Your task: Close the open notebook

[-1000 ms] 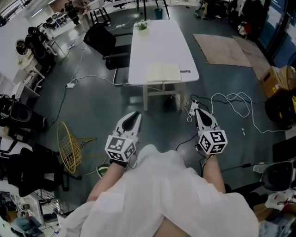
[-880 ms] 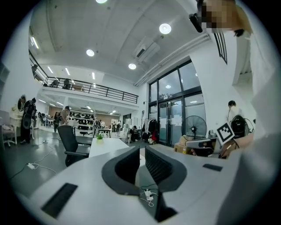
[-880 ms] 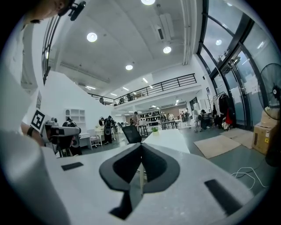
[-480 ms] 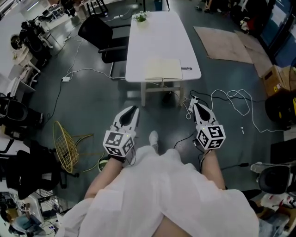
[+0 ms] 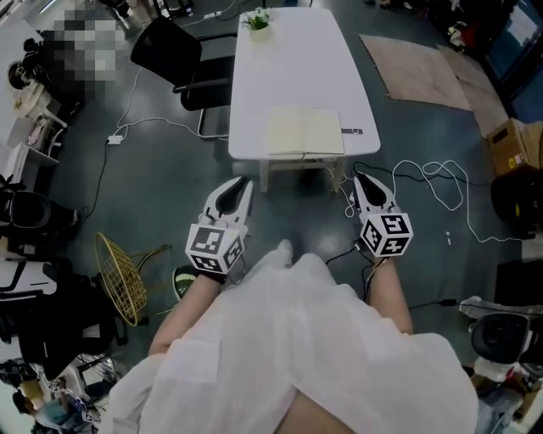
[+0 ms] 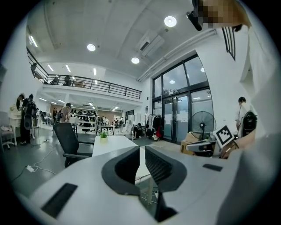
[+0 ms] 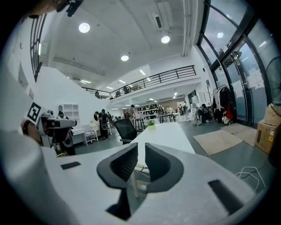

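Midway across a grey office floor, a person in a white garment (image 5: 297,356) holds two grippers out ahead, both pointed toward a white table (image 5: 293,68). The open notebook (image 5: 305,131) lies flat at the table's near end, its pale pages facing up and its lower edge close to the table's front edge. A pen (image 5: 352,131) rests just beside it on the right, and a small potted plant (image 5: 257,19) stands at the far end.

The left gripper (image 5: 240,182) hangs over bare floor just short of the table's near left corner. Its ribbed jaws stand narrowly apart, with only a slim gap and nothing between them. The right gripper (image 5: 361,180) sits level with it below the table's near right corner. Its jaws are opening, a narrow slot between the pads, and they too hold nothing. Neither gripper touches the table or the notebook, which is well apart from both.

A black office chair (image 5: 170,55) is drawn up along the table's left side. White cables (image 5: 424,182) loop over the floor to the right, beyond them a tan floor mat (image 5: 416,72). A yellow wire basket (image 5: 119,271) lies tilted on the floor at lower left.
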### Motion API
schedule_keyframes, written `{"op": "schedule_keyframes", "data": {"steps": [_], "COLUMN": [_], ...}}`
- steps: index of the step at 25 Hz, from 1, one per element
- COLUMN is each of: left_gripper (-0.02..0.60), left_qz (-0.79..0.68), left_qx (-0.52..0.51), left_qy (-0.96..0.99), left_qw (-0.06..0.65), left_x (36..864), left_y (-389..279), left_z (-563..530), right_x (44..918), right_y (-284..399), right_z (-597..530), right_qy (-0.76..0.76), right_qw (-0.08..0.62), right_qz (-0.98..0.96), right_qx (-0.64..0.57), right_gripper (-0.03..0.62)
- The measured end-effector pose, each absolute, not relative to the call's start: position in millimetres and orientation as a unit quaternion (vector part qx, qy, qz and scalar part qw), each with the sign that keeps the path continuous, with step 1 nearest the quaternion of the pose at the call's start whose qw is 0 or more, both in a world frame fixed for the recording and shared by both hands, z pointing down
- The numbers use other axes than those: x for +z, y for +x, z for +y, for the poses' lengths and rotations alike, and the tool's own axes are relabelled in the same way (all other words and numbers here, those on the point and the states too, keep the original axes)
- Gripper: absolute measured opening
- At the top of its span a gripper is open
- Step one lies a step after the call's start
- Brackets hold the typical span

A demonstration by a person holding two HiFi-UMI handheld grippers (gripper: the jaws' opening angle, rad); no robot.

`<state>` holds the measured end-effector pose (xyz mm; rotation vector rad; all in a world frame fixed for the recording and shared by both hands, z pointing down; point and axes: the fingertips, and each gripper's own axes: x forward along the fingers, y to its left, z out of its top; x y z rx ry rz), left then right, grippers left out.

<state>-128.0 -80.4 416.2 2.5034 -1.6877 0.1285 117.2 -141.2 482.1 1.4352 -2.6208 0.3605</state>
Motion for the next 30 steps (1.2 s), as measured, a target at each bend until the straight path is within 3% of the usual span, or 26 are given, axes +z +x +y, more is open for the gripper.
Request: {"op": "schedule_keyframes", "data": {"steps": [13,30], "left_gripper": [0.037,0.037], "left_qz": [-0.558,-0.564], "left_qx": [0.055,0.061], "left_qy": [0.825,0.819], "left_qw": [0.064,0.086], "left_x": [436.5,450.1], "left_y": [-176.3,-156.8], "left_z": [-172.1,-211.3], "right_x": [546.4,649.6], "right_y": [92.1,114.1], "right_z": [-239.0,-300.1], "right_qy": [0.502,0.504], "right_qw": [0.099,0.199], "right_qz": [-0.843,-0.802], "right_qx": [0.166,0.251], "right_gripper": [0.067,0.094]}}
